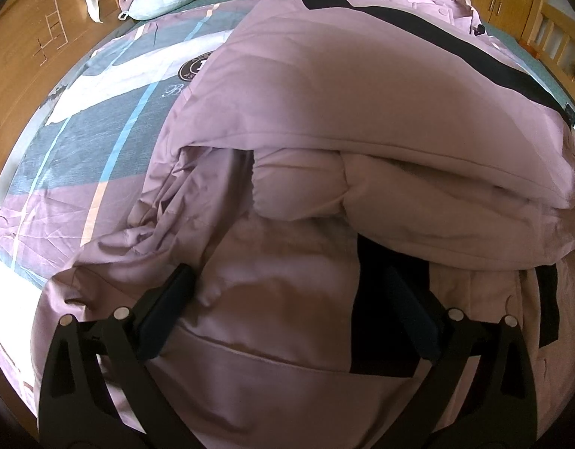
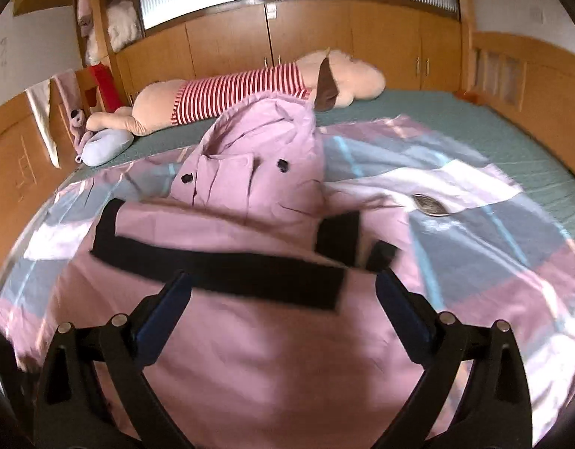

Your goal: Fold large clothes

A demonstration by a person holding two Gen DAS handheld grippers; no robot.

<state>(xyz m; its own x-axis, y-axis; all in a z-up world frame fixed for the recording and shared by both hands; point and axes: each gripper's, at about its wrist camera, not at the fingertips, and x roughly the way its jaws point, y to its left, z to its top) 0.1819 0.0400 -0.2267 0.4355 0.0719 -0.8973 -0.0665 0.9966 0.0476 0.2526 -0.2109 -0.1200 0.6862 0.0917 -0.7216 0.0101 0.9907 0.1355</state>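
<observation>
A big padded lilac coat (image 1: 343, 112) with black bands lies on the bed, one thick layer folded over another. My left gripper (image 1: 291, 288) is open and low over the coat's near end, its fingers set wide apart on either side of a fabric bulge. In the right wrist view the same coat (image 2: 257, 355) spreads below me, a black band (image 2: 220, 273) crossing it and its hood (image 2: 257, 149) with dark buttons lying farther back. My right gripper (image 2: 283, 284) is open just above the coat, nothing between its fingers.
A patchwork sheet (image 2: 493, 232) in lilac, grey and white covers the green mattress (image 2: 474, 119). A long plush toy in a red-striped shirt (image 2: 242, 89) and a pale blue neck pillow (image 2: 104, 146) lie at the bed's far end. Wooden cabinets (image 2: 325, 37) ring the bed.
</observation>
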